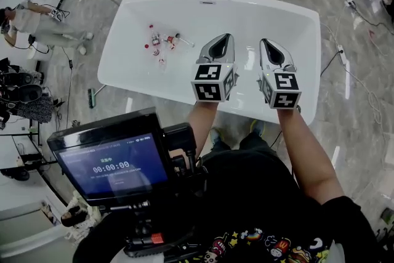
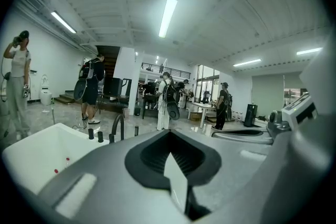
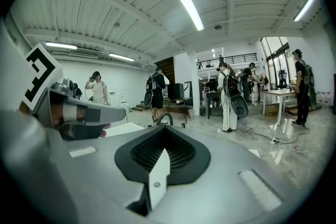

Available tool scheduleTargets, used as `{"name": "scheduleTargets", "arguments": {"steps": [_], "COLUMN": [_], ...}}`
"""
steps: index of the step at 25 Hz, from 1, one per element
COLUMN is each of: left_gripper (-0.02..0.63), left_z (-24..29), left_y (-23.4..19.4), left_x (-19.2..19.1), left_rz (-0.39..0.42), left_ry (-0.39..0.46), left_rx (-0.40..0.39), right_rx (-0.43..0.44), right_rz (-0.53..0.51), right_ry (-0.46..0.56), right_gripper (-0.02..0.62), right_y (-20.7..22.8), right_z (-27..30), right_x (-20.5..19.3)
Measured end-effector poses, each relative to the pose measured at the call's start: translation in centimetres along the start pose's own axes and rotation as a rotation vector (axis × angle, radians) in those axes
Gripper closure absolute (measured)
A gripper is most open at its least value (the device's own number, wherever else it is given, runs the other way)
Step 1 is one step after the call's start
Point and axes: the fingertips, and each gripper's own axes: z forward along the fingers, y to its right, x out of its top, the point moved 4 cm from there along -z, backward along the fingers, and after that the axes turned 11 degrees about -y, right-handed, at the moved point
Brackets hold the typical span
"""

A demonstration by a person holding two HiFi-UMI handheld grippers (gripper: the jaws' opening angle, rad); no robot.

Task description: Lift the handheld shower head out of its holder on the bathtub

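Grey marbled floor (image 1: 360, 138), glossy. White bathtub (image 1: 289, 21) stands on it, centre. Black and white cables (image 1: 369, 98) trail across floor right of tub. Brush (image 1: 91, 97) lies just beside tub's left end.

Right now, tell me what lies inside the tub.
A few small red-and-white items lie on the floor of the tub, toward the left. The left gripper and right gripper cover part of the floor beneath them.
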Motion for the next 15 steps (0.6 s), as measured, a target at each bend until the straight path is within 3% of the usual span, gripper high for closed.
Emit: {"name": "scheduleTargets", "arguments": {"steps": [5, 9, 15], "left_gripper": [0.606, 0.606, 0.606], "left_z": [0.5, 4.1, 9.4], "left_y": [0.5, 1.3, -4.5], "left_x": [-0.8, -1.7, -1.9], "left_rz": [0.008, 0.001, -0.032], "left_ry": [0.0, 0.013, 0.013], "left_rx": [0.013, 0.029, 0.045], "right_rx": [0.017, 0.043, 0.032], "right_rz": [-0.002, -0.033, -0.024], "right_ry": [0.009, 0.006, -0.027], "right_gripper": [0.57, 0.569, 0.569], "right_y": [0.5, 3.0, 3.6], "right_z": [0.2, 2.3, 10.1], "right_x": [-0.8, -2.6, -3.5]}}
